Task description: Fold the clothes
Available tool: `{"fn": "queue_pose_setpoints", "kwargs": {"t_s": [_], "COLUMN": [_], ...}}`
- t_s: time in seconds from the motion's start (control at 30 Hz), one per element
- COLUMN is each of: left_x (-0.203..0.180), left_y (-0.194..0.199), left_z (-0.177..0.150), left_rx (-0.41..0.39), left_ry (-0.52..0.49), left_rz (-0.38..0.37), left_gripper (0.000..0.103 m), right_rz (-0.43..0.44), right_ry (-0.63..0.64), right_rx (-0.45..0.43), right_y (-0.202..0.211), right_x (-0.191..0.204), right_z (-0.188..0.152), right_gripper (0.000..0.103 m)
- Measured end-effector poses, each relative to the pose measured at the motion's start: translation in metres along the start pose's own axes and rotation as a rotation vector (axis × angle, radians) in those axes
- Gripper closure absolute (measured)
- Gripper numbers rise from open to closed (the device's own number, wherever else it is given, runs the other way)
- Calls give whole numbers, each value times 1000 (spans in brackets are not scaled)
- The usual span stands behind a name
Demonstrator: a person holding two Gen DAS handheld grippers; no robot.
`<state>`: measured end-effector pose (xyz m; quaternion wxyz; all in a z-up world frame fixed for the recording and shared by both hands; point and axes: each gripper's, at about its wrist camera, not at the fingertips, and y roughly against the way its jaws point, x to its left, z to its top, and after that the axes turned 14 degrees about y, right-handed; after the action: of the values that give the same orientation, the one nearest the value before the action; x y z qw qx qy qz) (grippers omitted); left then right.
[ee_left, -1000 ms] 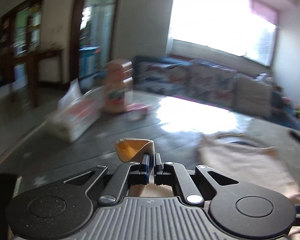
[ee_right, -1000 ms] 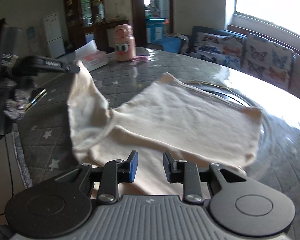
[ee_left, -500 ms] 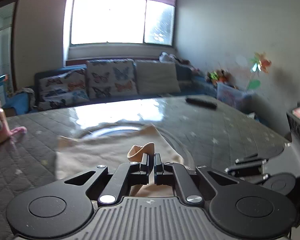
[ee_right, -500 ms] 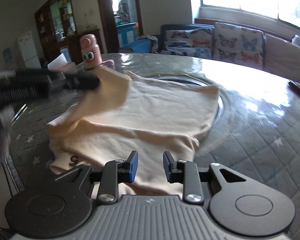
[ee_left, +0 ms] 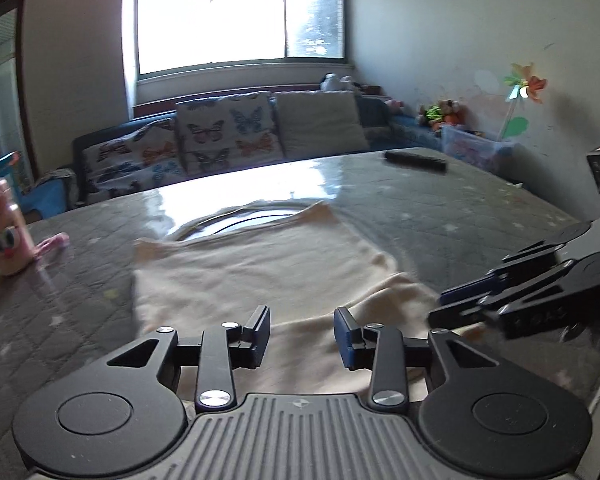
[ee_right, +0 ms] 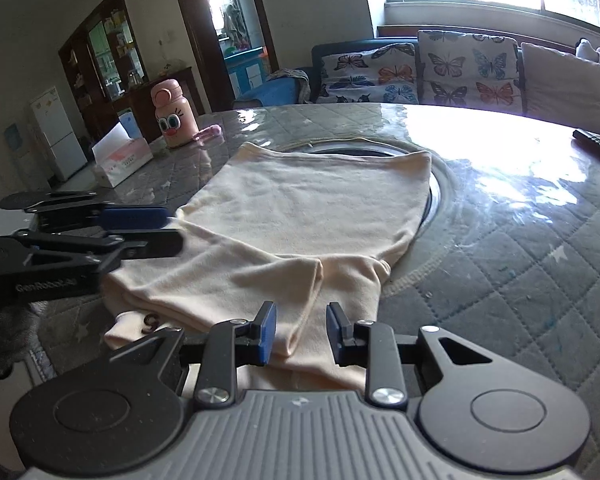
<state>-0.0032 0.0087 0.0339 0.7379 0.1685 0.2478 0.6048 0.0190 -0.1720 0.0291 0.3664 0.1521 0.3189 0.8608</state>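
Observation:
A cream garment lies flat on the quilted grey table, with one sleeve folded across its near end. My left gripper hovers just over that near end. Its jaws are opening and no cloth is pinched between them. From the right wrist view the garment stretches away from me, and the left gripper sits at its left edge. My right gripper is open above the near hem, with a fold of cloth lying under the gap but not pressed by the pads. It also shows side-on, the right gripper.
A pink cartoon bottle and a tissue box stand at the table's far left. A dark remote lies at the far right. A round glass turntable lies under the garment's far end. A sofa stands behind.
My left gripper swung right while carrying the sleeve, laid it over the garment and let go, its jaws parting. The right gripper shifted a little and stayed open.

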Motion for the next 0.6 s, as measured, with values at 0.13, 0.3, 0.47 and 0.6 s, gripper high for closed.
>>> {"fn": "queue_pose_setpoints", "kwargs": {"t_s": [0.13,0.3,0.47,0.6], "left_x": [27,53,64,68], "left_y": [6,13,15,13], "left_z": [-9,-16,-20,-22], "left_rx": [6,8,11,21], "left_ry": [23,69,79,72], "left_rz": [83,130,146,141], "left_gripper": [57,56,56,58], "right_rz": [-9,-24,-65,-111], "right_ry": [-1,-4,37,78], "right_rx": [20,48,42,2], "right_y": [-22,-39,-36,-14], "right_x": [2,4,10,14], "right_z": [7,11,16,28], "right_gripper": [76,79,98,100]}}
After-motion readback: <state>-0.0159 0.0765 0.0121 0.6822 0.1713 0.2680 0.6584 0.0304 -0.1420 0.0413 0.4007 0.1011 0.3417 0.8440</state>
